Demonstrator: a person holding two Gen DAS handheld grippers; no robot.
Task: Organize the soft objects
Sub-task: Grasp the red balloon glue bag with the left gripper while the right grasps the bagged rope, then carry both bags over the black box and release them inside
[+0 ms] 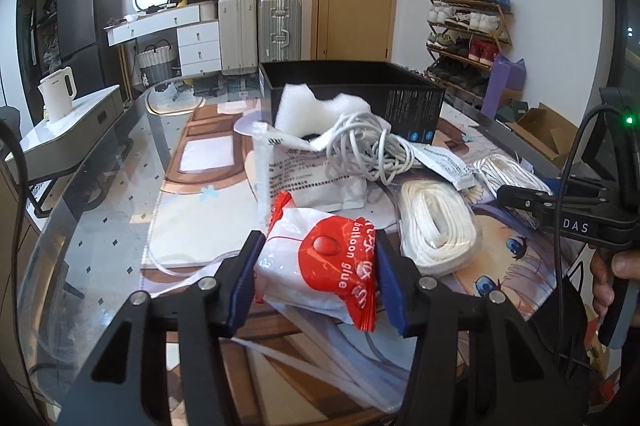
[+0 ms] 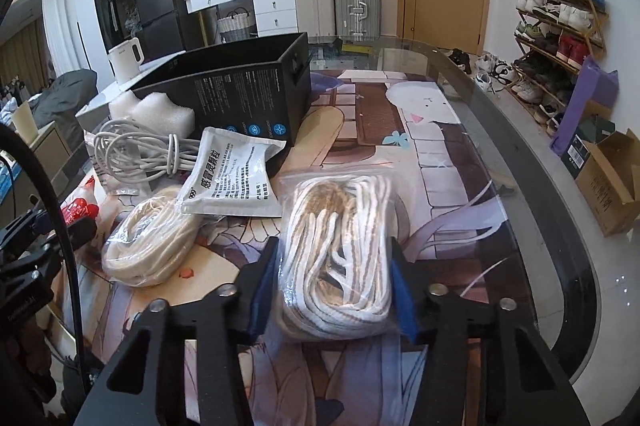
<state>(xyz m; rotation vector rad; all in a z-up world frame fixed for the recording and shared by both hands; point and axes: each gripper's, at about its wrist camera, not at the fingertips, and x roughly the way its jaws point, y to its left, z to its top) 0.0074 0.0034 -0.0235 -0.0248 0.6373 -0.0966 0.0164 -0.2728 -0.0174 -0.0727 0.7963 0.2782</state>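
My left gripper (image 1: pixel 318 241) is shut on a red and white balloon glue packet (image 1: pixel 326 262); both blue pads press its sides just above the printed mat. In the right wrist view, my right gripper (image 2: pixel 334 247) is shut on a clear bag of white rope (image 2: pixel 340 226) that rests on the mat. A second bagged rope coil (image 1: pixel 436 226) (image 2: pixel 148 246) lies between the two grippers. Behind it lie a white sachet (image 2: pixel 232 182), a tangled white cable (image 1: pixel 368 146) and white foam (image 1: pixel 304 106). An open black box (image 1: pixel 400 106) (image 2: pixel 240 94) stands at the back.
The printed mat (image 2: pixel 420 154) covers a glass table whose curved rim (image 2: pixel 532 186) runs along the right. A white kettle (image 1: pixel 60 92) stands on a low side table at the left. On the floor to the right are a cardboard box (image 2: pixel 612 178) and a shoe rack (image 2: pixel 560 26).
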